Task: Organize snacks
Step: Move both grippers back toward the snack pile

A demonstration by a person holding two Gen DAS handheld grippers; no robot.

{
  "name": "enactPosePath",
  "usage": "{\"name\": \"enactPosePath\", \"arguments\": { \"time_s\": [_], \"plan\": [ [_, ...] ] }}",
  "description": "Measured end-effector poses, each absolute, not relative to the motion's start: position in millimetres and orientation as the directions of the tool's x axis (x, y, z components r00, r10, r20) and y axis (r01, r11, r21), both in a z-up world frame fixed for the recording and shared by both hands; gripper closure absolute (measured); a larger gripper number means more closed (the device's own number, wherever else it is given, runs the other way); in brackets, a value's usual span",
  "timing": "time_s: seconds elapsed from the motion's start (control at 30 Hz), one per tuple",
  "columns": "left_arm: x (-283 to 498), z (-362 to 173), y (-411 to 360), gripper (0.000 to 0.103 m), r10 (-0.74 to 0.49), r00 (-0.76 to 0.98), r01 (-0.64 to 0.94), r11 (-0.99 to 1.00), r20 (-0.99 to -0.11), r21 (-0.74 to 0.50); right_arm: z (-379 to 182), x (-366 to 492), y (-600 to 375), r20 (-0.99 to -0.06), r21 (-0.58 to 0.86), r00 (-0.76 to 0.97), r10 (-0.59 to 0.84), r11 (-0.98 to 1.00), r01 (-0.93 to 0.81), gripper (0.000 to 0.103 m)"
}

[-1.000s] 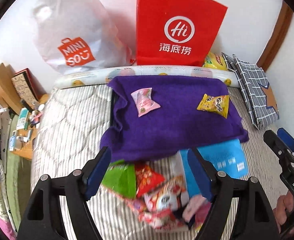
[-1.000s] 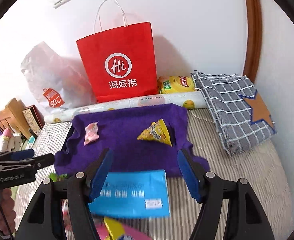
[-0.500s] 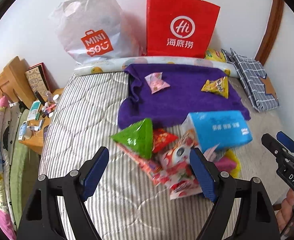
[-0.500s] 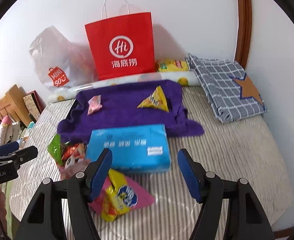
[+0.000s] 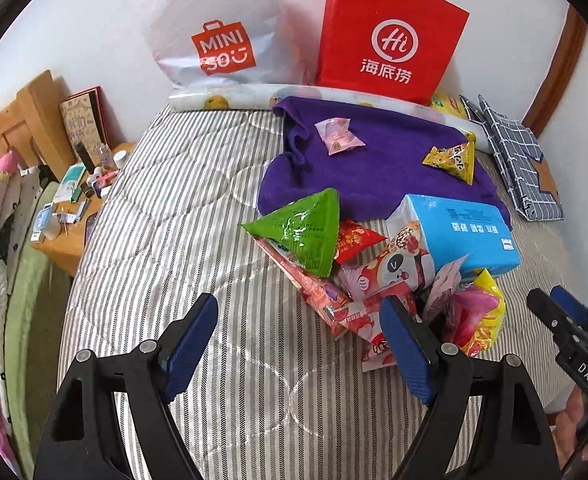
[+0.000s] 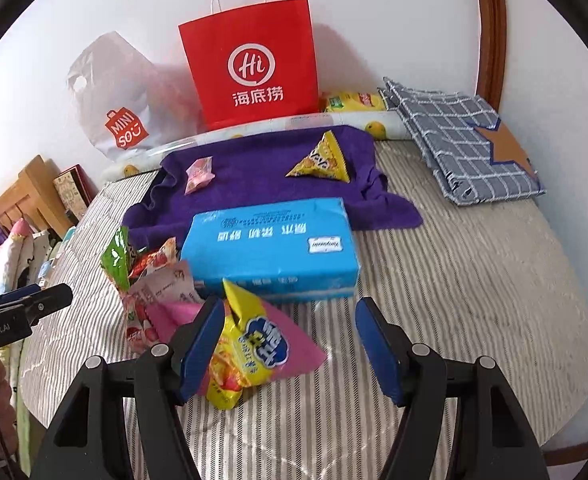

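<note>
Plainly, both tools hung empty over the striped bed (image 5: 166, 208). Left gripper (image 5: 298, 344): jaws spread wide, nothing between them but quilt, the snack heap (image 5: 358, 272) off toward its right finger. Right gripper (image 6: 290, 340): jaws spread too, the yellow-and-pink packet (image 6: 250, 352) lying just ahead of its left finger, not pinched.

Two snacks already sat apart on the purple towel (image 6: 262, 184): a pink sachet (image 5: 338, 136) and a yellow triangular pack (image 6: 322, 160). The rest lay jumbled at the towel's near edge, with a green triangular pack (image 5: 306, 228) leaning on top and a blue tissue pack (image 6: 274, 248) pressed against them.

Risks, as I judged them: the wrappers overlapped, so closing on one could drag or topple its neighbours. Slick, puffy foil may squirt out of a shallow pinch. The soft mattress gives, so pressing down could bury a fingertip in quilt and catch fabric instead of packet. The tissue pack crowded the approach from behind.
</note>
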State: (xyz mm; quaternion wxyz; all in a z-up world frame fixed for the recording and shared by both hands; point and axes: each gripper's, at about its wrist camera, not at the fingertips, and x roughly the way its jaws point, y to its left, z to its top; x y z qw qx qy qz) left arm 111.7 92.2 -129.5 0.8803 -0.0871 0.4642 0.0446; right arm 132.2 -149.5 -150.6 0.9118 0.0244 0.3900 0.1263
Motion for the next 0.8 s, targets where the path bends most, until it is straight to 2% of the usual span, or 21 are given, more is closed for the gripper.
{"name": "enactPosePath", "arguments": {
  "time_s": [0.13,0.4,0.63,0.8],
  "plan": [
    [111.5,-132.9,93.9,0.021,-0.012,0.561,-0.155,0.981,-0.827,-0.119,-162.2,130.6,-136.9,-0.723,0.183,0.612,0.32,0.943,-0.277,0.036],
    [110.9,-143.4,102.7,0.021,-0.02,0.539,-0.168,0.977,-0.842,-0.131,-180.9,131.2,-112.8,-0.727,0.195,0.566,0.389,0.907,-0.372,0.022],
    [112.3,-147.1,106.2,0.021,-0.02,0.538,-0.166,0.978,-0.843,-0.129,-193.1,137.9,-105.8,-0.74,0.15,0.567,0.361,0.911,-0.384,0.019],
    [113.1,-149.5,103.5,0.021,-0.02,0.539,-0.154,0.981,-0.842,-0.122,-199.1,136.9,-98.8,-0.74,0.107,0.578,0.343,0.909,-0.403,0.013]
  ]
}}
